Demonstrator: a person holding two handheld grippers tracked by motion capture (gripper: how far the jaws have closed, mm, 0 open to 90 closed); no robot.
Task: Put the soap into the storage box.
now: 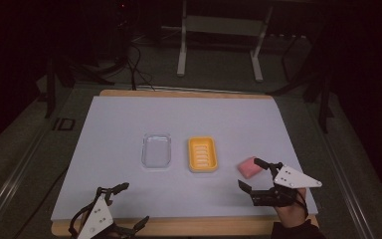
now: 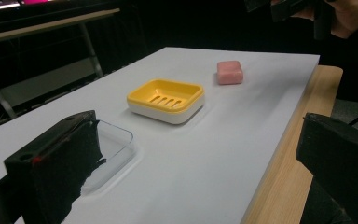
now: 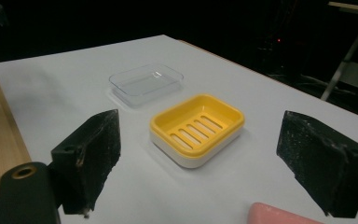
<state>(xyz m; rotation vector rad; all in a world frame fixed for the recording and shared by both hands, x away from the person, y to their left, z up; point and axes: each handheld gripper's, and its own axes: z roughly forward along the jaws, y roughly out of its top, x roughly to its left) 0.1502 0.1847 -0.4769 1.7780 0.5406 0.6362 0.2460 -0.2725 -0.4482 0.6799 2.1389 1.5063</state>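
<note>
Right gripper (image 1: 256,174) wide open, holding nothing, just beside pink soap (image 1: 249,167) right of yellow soap dish (image 1: 202,154). Could easily shove the bar away sideways if closing off-centre.

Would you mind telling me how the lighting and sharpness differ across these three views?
High view: dim overall, with a dark room beyond the pale table; the clear lid is faint. Left gripper view: brighter, the soap dish and pink soap are sharp, while the near jaws are soft. Right gripper view: the dish is crisp, the soap at the bottom edge is blurred.
</note>
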